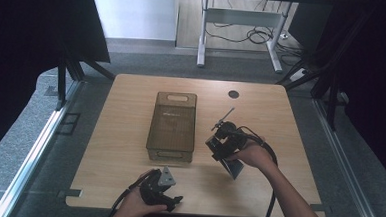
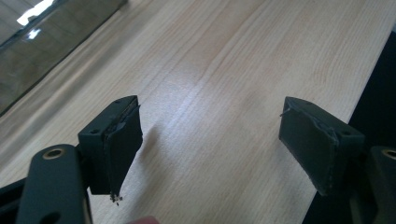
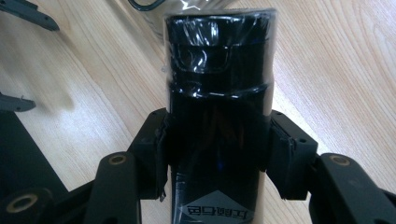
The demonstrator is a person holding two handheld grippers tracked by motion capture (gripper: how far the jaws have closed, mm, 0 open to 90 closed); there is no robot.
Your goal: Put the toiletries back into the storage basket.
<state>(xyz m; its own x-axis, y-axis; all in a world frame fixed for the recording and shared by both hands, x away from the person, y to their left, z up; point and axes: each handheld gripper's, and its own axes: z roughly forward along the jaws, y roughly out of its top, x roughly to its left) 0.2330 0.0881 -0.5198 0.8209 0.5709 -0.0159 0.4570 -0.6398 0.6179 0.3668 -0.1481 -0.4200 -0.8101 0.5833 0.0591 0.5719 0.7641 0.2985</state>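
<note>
A black cylindrical bottle [image 3: 217, 70] wrapped in clear glossy film sits between the two jaws of my right gripper [image 3: 217, 154], which is shut on its lower body. A white label shows at the bottle's near end. In the high view the right gripper [image 1: 218, 146] is held just right of the basket's near end, low over the table. My left gripper [image 1: 172, 200] rests near the table's front edge. Its fingers [image 2: 119, 140] stand wide apart with only bare wood between them.
A smoky translucent plastic basket [image 1: 175, 127] with handle cutouts stands mid-table, its wall also at the left gripper view's top left as the basket [image 2: 42, 51]. A black round grommet [image 1: 233, 94] sits at the back. The wooden table [image 1: 125, 115] ends close beside the left gripper.
</note>
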